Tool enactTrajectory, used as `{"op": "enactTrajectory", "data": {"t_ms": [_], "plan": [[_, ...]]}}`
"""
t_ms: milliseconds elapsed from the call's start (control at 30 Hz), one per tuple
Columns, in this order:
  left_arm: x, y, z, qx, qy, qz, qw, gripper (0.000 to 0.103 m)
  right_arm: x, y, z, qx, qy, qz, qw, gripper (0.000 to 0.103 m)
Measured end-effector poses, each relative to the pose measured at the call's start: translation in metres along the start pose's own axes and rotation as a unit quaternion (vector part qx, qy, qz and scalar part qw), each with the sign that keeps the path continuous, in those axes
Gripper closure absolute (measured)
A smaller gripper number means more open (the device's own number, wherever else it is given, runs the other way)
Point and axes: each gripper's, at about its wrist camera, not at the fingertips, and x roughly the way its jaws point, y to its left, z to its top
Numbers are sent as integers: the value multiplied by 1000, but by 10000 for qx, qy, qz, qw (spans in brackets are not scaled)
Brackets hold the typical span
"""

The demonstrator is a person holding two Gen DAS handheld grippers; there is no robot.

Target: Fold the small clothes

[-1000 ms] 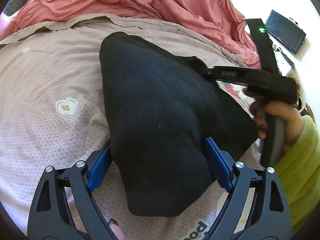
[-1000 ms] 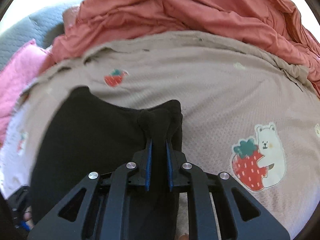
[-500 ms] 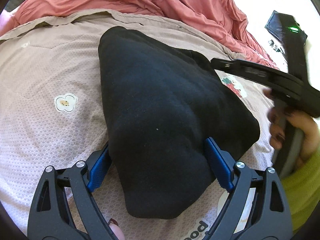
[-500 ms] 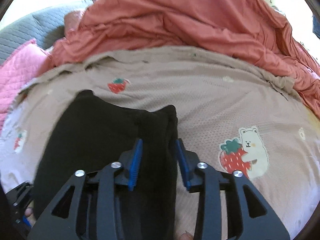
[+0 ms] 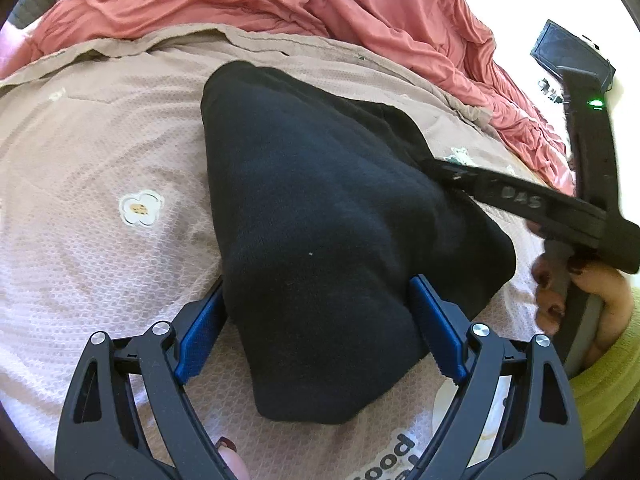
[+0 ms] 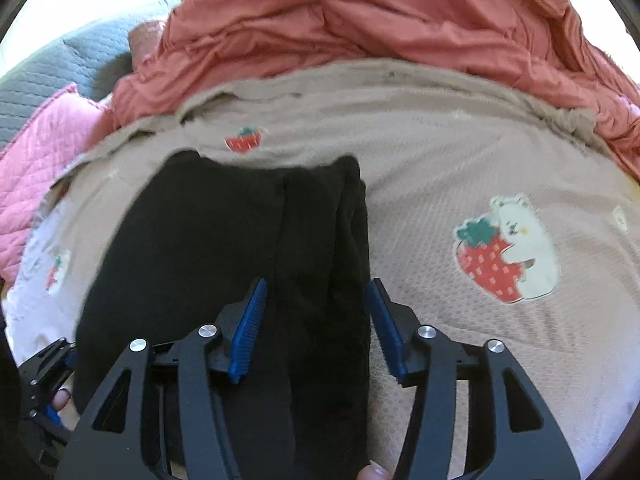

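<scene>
**Letting go of the fold**

Now my right gripper (image 6: 316, 328) is opening; the folded edge of the garment (image 5: 320, 220) lies between its blue pads, but they stand off the cloth on both sides, so nothing is clamped. My left gripper (image 5: 316, 324) is spread wide around the near end of the garment. Its pads sit right at the cloth's flanks, and I cannot tell whether they press or only touch.

The garment lies on the bed (image 5: 100, 240), on a beige sheet printed with strawberries and a bear. In the left view it runs from the middle toward 6 o'clock, and my right gripper reaches in from 3 o'clock. A red duvet (image 6: 380, 32) is heaped beyond it at 12 o'clock.

I judge it soft, light and limp: thick knit or fleece that slumps, with no stiffness to hold a crease by itself. It should not slip much on the textured sheet. The best hold is a pinch at a corner or through the doubled edge on its right side, taking all layers together so the fold does not fall open.

It is plain black and matte, doubled into a rough wedge, with a rounded, bulging near end and stacked layers showing along the right edge.
</scene>
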Motion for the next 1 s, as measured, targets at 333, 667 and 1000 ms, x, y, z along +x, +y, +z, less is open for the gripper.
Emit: {"op": "enactTrajectory", "data": {"t_ms": [333,667,1000], "plan": [[-58,-5,6,-9,-600,267,9978,10,-90,-7,-11,-35,-992,10,9951,6],[-106,-13,-39,101,-922,762,9928,10,-140,-2,-57,-55,-1177,55,9930,5],[-117,1,-82,-156,-683,949,9930,10,-139,17,-109,-11,-854,-64,9963,5]]}}
